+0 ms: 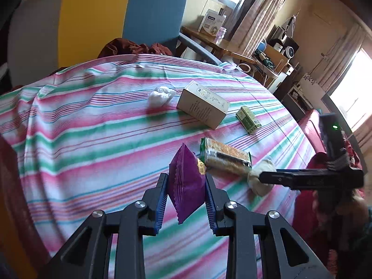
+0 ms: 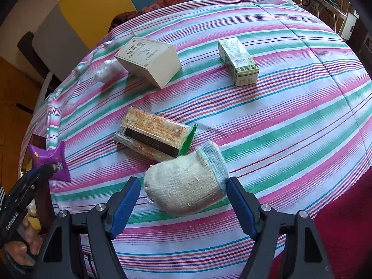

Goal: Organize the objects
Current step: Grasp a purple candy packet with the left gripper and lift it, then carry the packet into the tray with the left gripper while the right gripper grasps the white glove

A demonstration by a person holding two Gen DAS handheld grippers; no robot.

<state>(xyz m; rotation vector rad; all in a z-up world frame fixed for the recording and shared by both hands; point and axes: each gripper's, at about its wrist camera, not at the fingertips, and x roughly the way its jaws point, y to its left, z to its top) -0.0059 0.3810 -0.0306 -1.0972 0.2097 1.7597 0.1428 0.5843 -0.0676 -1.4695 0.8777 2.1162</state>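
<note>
left gripper (image 1: 186, 186): clamped on purple packet (image 1: 187, 183) | right gripper (image 2: 183, 200): apart, astride rolled sock (image 2: 186, 186)

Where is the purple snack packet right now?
The purple snack packet is pinched in the left gripper, lifted above the striped cloth, just left of the cracker pack.

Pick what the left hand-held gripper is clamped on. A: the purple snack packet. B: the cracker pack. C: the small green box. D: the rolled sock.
A: the left hand-held gripper has its blue pads pressed against the purple snack packet.
</note>
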